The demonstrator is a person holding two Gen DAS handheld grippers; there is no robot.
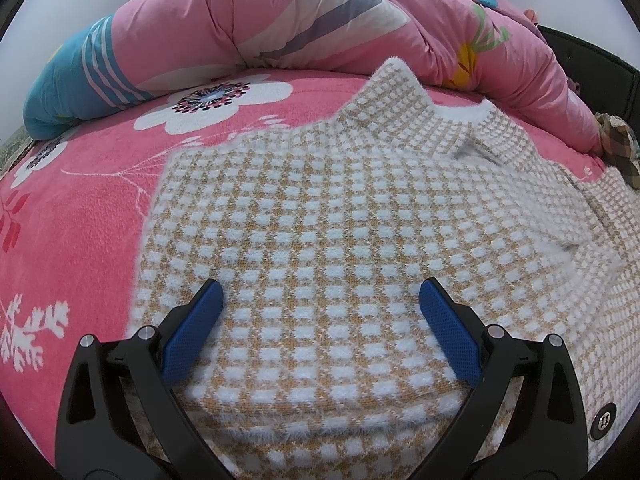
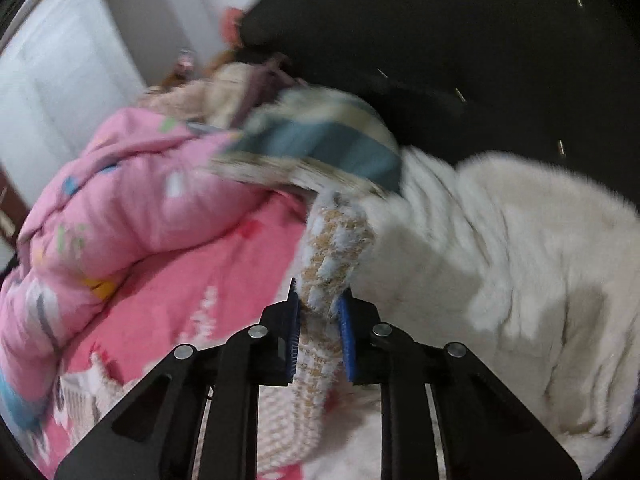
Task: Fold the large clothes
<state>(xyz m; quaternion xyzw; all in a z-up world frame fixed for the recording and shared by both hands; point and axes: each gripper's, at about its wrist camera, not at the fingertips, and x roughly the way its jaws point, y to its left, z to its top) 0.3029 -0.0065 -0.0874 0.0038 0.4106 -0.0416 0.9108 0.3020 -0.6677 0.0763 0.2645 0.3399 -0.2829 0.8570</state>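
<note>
A bed with a pink flowered blanket (image 1: 80, 208) fills both views, with a rumpled pink duvet (image 1: 240, 28) heaped along its far side and a cream fleecy throw (image 2: 500, 260) off to the right. The checked sweater (image 1: 320, 240) lies spread flat on the blanket, collar toward the duvet. The left gripper (image 1: 320, 300) hovers over the sweater's body with its 2 blue pads wide apart, gripping nothing. The right gripper (image 2: 318, 320) is clamped on a narrow strip of the same knit, probably a sleeve or side edge, which stands up between its pads.

To fold well, the right hand should probably carry that strip across the body in a low arc, keeping it taut enough to avoid bunching, while the left pins the middle flat so the garment doesn't drag.

The knit is fuzzy, with small white squares on a tan ground; it looks soft, thick and likely to slump
</note>
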